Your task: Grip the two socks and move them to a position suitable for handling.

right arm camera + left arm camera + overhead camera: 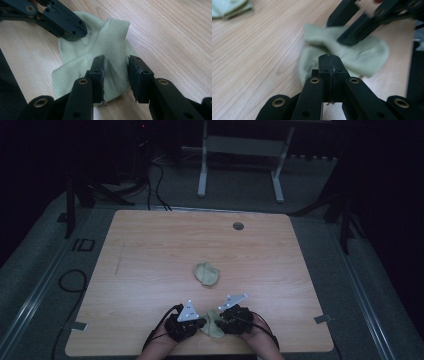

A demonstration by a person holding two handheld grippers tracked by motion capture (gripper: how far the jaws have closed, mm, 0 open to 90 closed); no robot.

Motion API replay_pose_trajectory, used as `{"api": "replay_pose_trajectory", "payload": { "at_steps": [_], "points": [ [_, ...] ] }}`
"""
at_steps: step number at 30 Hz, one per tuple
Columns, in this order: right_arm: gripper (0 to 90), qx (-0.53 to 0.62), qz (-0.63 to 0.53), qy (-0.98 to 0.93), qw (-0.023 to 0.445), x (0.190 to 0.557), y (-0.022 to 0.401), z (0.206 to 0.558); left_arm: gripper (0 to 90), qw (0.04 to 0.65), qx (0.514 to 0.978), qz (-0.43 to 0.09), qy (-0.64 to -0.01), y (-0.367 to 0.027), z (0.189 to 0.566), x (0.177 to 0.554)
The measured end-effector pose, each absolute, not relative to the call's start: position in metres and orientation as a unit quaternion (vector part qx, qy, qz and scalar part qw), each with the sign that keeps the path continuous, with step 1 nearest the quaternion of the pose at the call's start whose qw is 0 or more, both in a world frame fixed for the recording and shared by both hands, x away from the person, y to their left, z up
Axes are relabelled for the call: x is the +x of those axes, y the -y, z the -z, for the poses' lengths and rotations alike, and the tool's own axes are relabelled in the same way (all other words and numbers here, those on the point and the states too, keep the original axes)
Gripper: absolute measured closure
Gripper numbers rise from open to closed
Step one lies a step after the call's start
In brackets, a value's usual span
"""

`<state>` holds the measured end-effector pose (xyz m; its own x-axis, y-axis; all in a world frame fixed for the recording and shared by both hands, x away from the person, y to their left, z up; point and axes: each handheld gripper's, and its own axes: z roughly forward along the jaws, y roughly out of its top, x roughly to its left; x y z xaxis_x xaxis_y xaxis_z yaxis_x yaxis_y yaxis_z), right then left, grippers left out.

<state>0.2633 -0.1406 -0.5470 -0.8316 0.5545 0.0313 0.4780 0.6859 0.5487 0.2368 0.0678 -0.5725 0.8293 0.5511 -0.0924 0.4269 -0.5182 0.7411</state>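
Two pale green cloths (212, 325) (206, 273) lie on the light wood-grain table (150, 250); black fingers (98, 72).

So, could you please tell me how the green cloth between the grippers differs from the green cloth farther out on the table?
The near cloth lies at the table's front edge between the left gripper and the right gripper; the far cloth sits alone near the table's middle, untouched. The near cloth is rumpled, with a raised fold standing between the right gripper's jaws; the far cloth lies flatter, folded into a compact bundle. Both are the same pale green fabric.
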Motion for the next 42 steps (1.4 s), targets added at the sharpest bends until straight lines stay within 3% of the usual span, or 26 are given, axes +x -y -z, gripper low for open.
{"api": "replay_pose_trajectory", "payload": {
  "at_steps": [4, 12, 25, 42],
  "points": [
    [77.1, 0.274, -0.273, -0.919, 0.079, 0.264, 0.139, 0.547, 89.1, 0.404, 0.865, -0.070, -0.289, -0.068, 0.573, 0.235],
    [82.5, 0.272, -0.276, -0.917, 0.093, 0.265, 0.137, 0.542, 89.1, 0.414, 0.859, -0.073, -0.293, -0.067, 0.576, 0.229],
    [82.4, 0.307, -0.312, -0.892, 0.112, 0.251, 0.182, 0.513, 89.2, 0.410, 0.860, -0.073, -0.293, -0.067, 0.575, 0.229],
    [81.6, 0.385, -0.296, -0.870, 0.083, 0.252, 0.240, 0.533, 89.2, 0.408, 0.859, -0.060, -0.304, -0.065, 0.574, 0.231]
  ]
}}
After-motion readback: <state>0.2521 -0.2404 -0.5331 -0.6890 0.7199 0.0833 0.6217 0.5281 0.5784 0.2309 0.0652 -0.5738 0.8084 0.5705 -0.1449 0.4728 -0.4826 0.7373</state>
